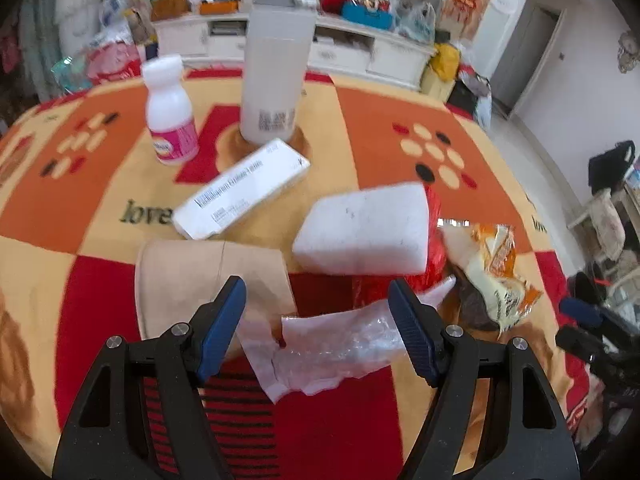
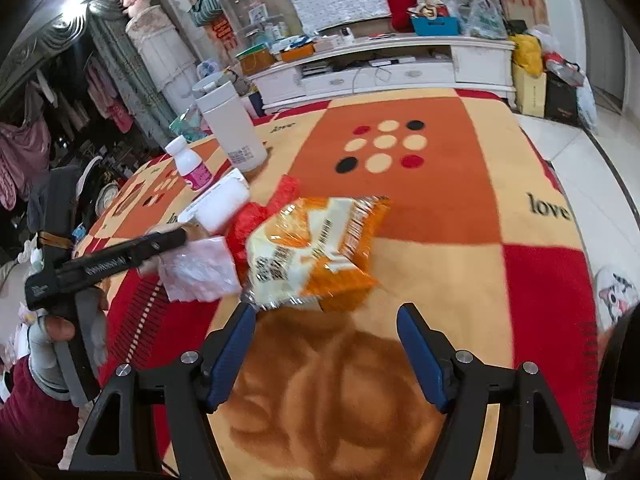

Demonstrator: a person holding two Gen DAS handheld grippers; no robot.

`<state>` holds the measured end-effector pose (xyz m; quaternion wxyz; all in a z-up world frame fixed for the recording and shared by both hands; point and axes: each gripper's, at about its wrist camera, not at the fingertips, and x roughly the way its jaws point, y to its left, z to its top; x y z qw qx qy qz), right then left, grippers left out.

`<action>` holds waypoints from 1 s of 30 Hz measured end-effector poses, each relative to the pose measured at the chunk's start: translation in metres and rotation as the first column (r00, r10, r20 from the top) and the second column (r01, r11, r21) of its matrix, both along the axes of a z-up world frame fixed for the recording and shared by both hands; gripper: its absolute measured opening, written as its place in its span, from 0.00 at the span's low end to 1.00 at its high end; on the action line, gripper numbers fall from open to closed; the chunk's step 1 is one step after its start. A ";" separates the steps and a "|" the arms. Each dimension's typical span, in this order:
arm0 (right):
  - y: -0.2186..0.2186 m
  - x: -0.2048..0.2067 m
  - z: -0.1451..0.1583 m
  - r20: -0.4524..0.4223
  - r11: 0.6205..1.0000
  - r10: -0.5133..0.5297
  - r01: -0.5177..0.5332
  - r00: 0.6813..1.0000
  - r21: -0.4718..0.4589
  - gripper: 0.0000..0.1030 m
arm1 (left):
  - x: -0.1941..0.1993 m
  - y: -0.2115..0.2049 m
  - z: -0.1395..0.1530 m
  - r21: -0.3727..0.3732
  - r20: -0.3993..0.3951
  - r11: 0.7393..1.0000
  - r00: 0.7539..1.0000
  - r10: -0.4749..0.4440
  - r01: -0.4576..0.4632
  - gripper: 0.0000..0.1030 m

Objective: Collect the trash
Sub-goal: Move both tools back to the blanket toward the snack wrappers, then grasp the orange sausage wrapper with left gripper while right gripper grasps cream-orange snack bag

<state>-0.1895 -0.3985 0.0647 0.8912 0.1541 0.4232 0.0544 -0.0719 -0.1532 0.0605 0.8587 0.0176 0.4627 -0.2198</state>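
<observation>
Both tools gape empty: left tool [image 1: 316,300] over the crumpled plastic wrap [image 1: 328,344], right tool [image 2: 324,320] just short of the orange snack bag [image 2: 316,252] at 12 o'clock. Thin film could slip the pads; blanket [image 2: 432,208] could snag. Blanket reads "love"; box print too blurred.

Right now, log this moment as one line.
left claw: open, over clear plastic wrap | right claw: open, near orange snack bag | nothing held | task: not started
</observation>
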 end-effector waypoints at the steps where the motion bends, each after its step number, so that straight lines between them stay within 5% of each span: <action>1: 0.002 0.004 0.000 0.000 1.000 0.007 -0.007 1.000 -0.002 0.69 | -0.005 0.000 0.000 0.007 0.004 1.000 1.000 -0.022 0.022 0.71; 8: -0.002 0.020 -0.005 -0.010 1.000 0.002 -0.002 1.000 0.007 0.69 | -0.061 -0.007 -0.009 -0.044 -0.123 0.961 0.953 -0.276 0.272 0.71; 20: -0.006 0.027 -0.007 -0.020 1.000 -0.011 0.011 1.000 0.026 0.78 | -0.073 -0.010 -0.014 -0.008 -0.100 0.920 0.915 -0.391 0.392 0.71; 25: 0.002 0.051 -0.008 -0.044 0.999 -0.022 0.024 0.999 0.038 0.88 | -0.066 -0.021 -0.026 0.055 -0.112 0.904 0.903 -0.416 0.423 0.71; 30: 0.017 0.079 -0.024 -0.100 1.000 0.007 -0.004 0.995 0.030 0.88 | -0.066 -0.029 -0.039 0.077 -0.127 0.899 0.898 -0.421 0.432 0.71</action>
